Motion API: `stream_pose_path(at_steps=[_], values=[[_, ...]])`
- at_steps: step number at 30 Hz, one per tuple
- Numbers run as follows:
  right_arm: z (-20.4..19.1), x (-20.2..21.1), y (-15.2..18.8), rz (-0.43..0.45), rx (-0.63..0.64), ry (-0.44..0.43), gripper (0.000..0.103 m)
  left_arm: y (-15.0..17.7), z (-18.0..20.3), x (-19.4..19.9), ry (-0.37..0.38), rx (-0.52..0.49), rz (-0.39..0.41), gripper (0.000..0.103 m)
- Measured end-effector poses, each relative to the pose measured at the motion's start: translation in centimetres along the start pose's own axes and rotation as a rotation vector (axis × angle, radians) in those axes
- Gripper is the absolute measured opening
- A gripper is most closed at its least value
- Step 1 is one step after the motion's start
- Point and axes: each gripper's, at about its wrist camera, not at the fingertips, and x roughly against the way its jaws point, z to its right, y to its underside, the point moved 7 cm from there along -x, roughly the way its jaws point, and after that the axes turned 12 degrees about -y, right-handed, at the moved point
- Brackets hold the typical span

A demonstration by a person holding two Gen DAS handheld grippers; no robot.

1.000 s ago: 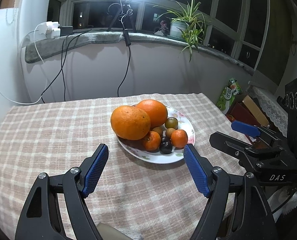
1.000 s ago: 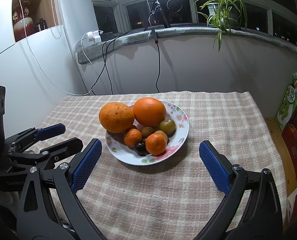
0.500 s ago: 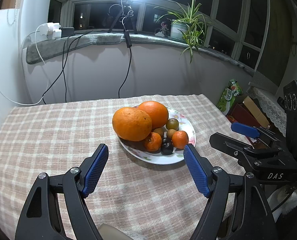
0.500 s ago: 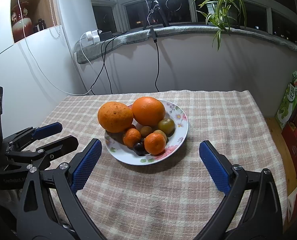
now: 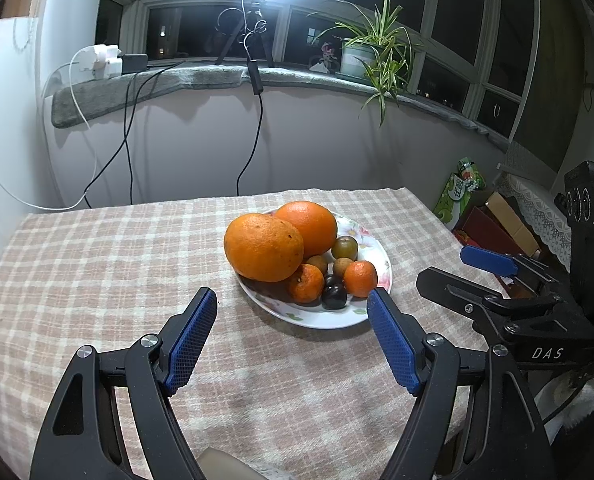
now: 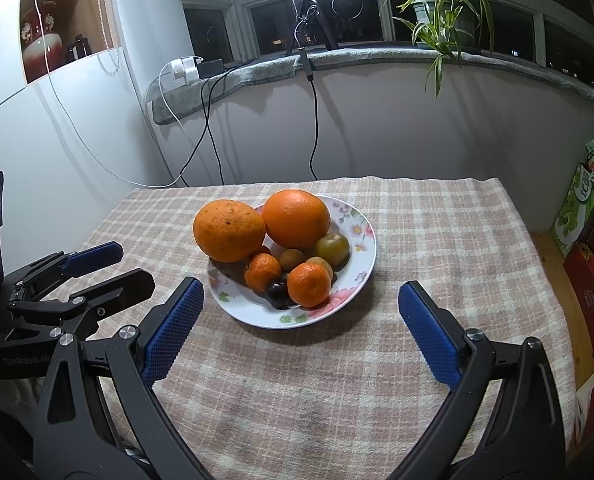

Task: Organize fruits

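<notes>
A flowered white plate [image 5: 339, 318] [image 6: 359, 226] rests mid-table on the checked cloth. It carries two large oranges [image 5: 263, 246] [image 6: 229, 230], two small mandarins [image 5: 360, 278] [image 6: 309, 284], a dark plum [image 5: 334, 296] [image 6: 277, 294] and several small brownish-green fruits [image 6: 332, 248]. My left gripper [image 5: 293, 300] hovers just short of the plate's near rim, open, with nothing between its blue pads. My right gripper [image 6: 301, 292] is also open and holds nothing, with the plate's near rim between its fingertips. Each gripper shows in the other's view, the right one [image 5: 453, 266] and the left one [image 6: 131, 260].
The checked tablecloth [image 6: 437, 232] covers a small table against a curved wall. Cables [image 5: 257, 132] hang from the sill, where a potted plant [image 5: 373, 60] and a ring light stand. Boxes and a green carton [image 6: 577, 204] sit on the floor right of the table.
</notes>
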Motion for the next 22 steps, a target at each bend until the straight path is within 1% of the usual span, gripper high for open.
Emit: stream_pose_path(at_steps=[14,22], values=[[0.5,-0.1,0.2,-0.006,-0.010,0.008,0.100,0.0,-0.1,-0.1,-0.003,0.000,0.000,0.078],[1.4,-0.4,0.5,-0.012,-0.040,0.020,0.100,0.0,-0.1,-0.3,0.000,-0.003,0.005,0.078]])
